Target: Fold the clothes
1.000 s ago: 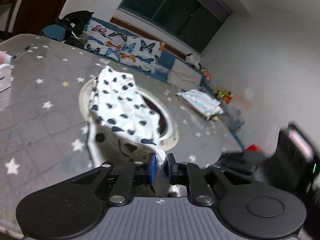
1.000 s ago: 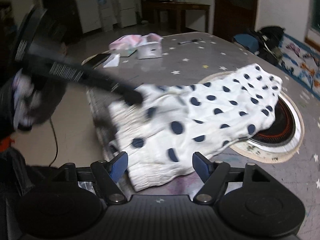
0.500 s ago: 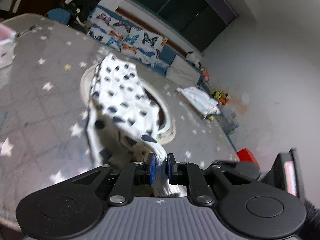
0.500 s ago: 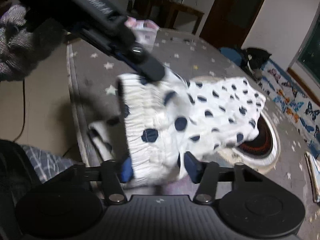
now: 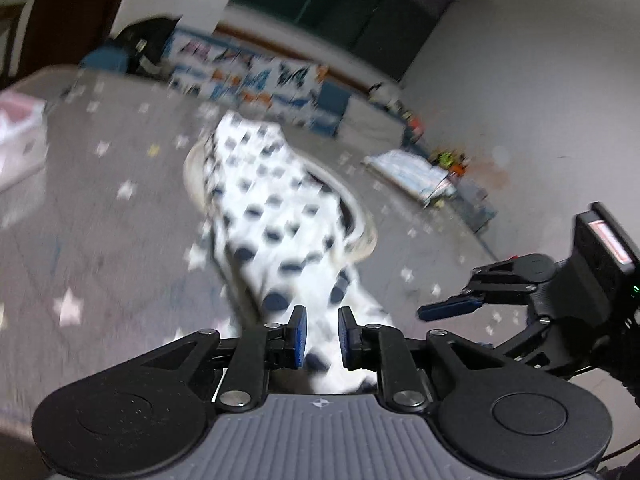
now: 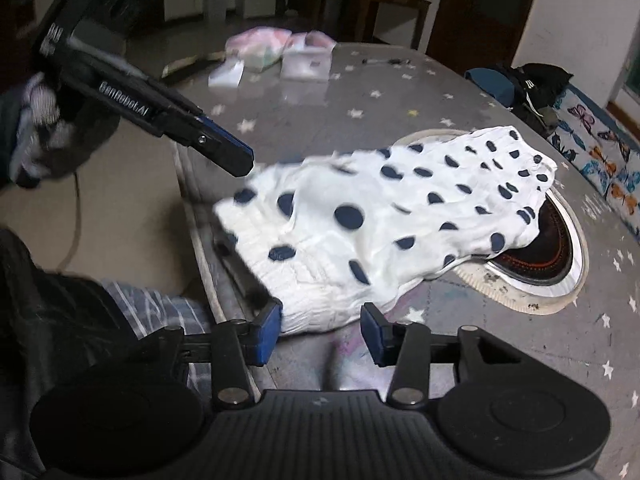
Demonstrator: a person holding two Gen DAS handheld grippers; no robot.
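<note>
Garment (image 6: 384,216), white with dark polka dots, lies spread along the star-print table (image 6: 400,92), its far end over the round burner plate (image 6: 560,264), its gathered near hem at the table edge. We read this as a flatten-or-regrip step: left gripper (image 5: 322,338) has pads parted around cloth without pinching, right gripper (image 6: 320,334) is spread wide at the hem. Next we need a firm pinch on the hem corners; left view is blurred.
</note>
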